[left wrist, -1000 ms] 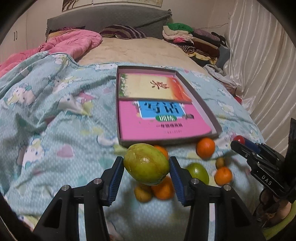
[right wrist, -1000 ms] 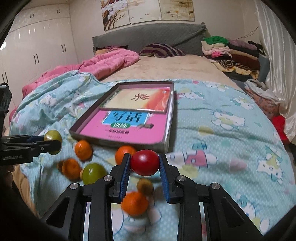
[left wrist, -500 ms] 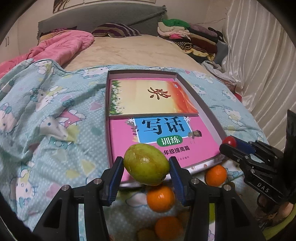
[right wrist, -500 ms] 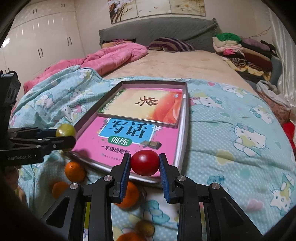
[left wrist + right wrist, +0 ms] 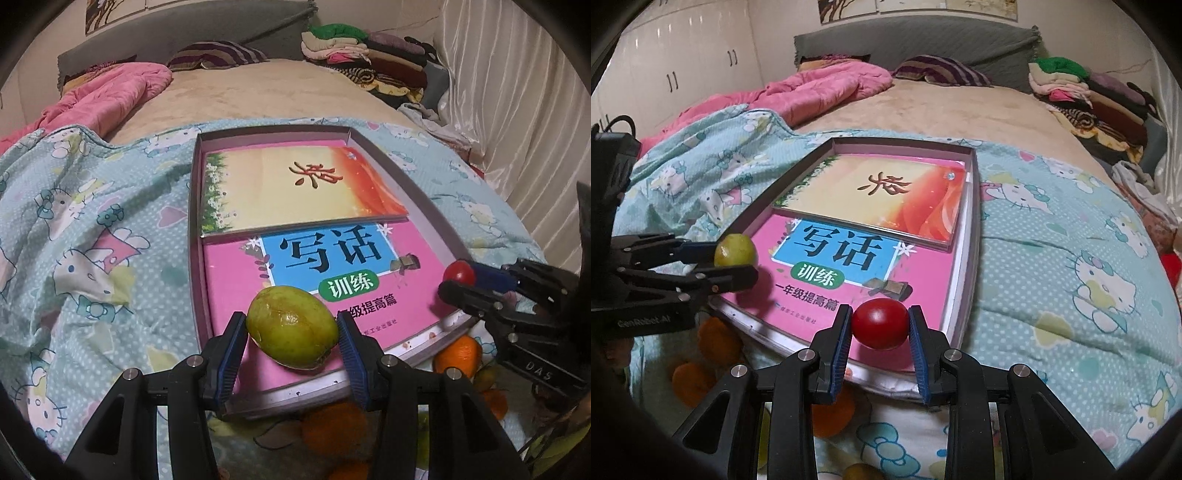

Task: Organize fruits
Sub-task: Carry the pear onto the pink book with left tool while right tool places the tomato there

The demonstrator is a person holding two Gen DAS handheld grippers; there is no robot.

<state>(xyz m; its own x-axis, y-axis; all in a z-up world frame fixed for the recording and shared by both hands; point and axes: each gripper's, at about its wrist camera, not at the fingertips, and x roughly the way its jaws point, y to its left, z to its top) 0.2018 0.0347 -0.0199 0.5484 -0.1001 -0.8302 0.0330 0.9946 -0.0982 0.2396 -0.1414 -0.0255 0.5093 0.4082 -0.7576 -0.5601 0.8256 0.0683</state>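
My left gripper (image 5: pixel 291 332) is shut on a green mango (image 5: pixel 292 327), held just over the near left corner of a shallow grey box (image 5: pixel 195 206) lined with a pink book and a yellow-orange book. My right gripper (image 5: pixel 880 325) is shut on a small red tomato (image 5: pixel 880 324) over the box's near right corner (image 5: pixel 966 295). Each gripper shows in the other's view: the right gripper (image 5: pixel 461 280) at the box's right edge, the left gripper (image 5: pixel 738 262) at its left edge. Several oranges (image 5: pixel 458 354) lie on the blanket in front of the box, partly hidden by the grippers.
The box rests on a teal cartoon-print blanket (image 5: pixel 1052 258) on a bed. A pink quilt (image 5: pixel 827 88) lies at the back left, folded clothes (image 5: pixel 1082 92) at the back right, a white curtain (image 5: pixel 517 110) on the right. More small fruit (image 5: pixel 690 380) sits near the bed's front edge.
Both grippers have moved forward from above the loose fruit to over the box's near edge, each still holding its fruit. The oranges have slipped below and behind the fingers.
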